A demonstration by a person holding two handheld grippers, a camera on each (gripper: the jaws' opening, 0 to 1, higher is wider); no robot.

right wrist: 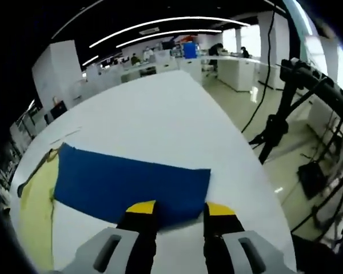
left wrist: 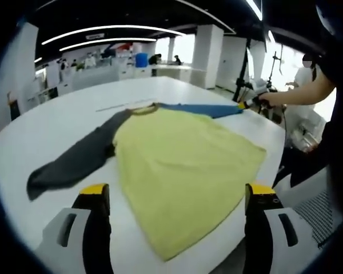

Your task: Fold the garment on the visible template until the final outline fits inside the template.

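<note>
The right gripper stands spread around the cuff end of the blue sleeve, not yet pinching it, while the left gripper hovers wide apart over the hem of the garment. This garment lies flat on the white worktop. It looks light, limp and prone to bunching, so cuff and hem corners seem the best holds.
</note>
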